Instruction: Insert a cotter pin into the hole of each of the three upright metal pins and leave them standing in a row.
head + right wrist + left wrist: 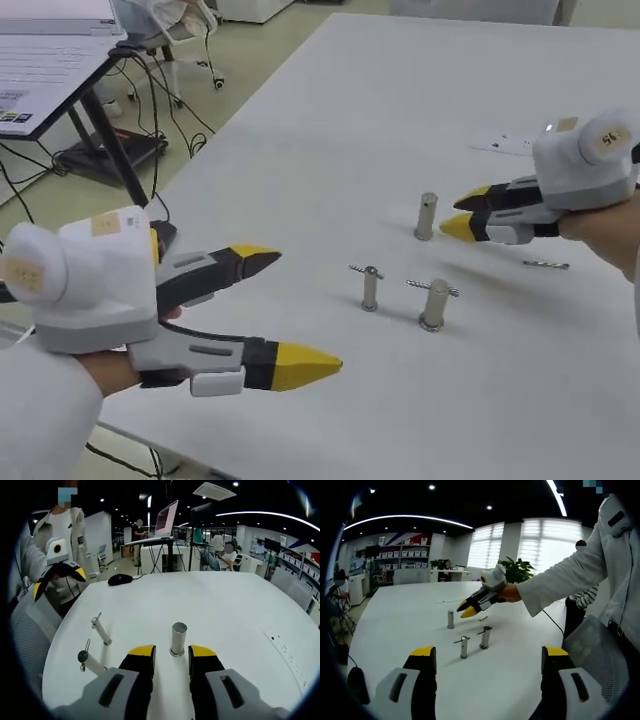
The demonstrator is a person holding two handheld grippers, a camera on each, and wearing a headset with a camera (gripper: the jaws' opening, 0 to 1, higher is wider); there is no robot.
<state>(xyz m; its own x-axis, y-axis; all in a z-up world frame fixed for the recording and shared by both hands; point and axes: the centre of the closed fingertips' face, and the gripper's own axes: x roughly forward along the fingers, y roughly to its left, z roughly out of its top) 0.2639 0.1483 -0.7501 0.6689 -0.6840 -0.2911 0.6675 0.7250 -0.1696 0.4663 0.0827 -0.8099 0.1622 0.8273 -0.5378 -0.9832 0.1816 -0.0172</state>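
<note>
Bench (pixel 330 120): white, wide, mostly bare.

The left gripper view adds a white sleeve (pixel 560 575) reaching in from the right, a chair (pixel 590 645) beneath it, and a plant (pixel 516 569) by the windows. The right gripper view faces the other way. It takes in a mouse (pixel 120 579) near the bench's far edge and a laptop (pixel 167 516) on a desk beyond.

Left tongs (pixel 290 310): low left in the head view, spread wide, nothing between them, well apart from the pins. In their own view the two yellow tips sit far apart at the bottom, with all three pins framed beyond the gap.

Right tongs (pixel 463 212): upper right in the head view, gap narrow, nothing gripped. The tips are just beside the bare pin (pixel 427 216); I cannot tell whether they touch it. In their own view that pin stands upright just past the tips, centred on the gap.

Pins: three, all upright, set in a triangle rather than a line.
- The bare pin is farthest from the person.
- The mid pin (pixel 370 288) has the mid cotter (pixel 364 271) crosswise through its top.
- The near pin (pixel 435 303) has the near cotter (pixel 431 288) seated likewise.
- Mid and near pins stand near each other, between the two sets of tongs.

The head view picks up a loose cotter (pixel 545 264) lying flat on the bench, under the right tongs' body and apart from the bare pin.
</note>
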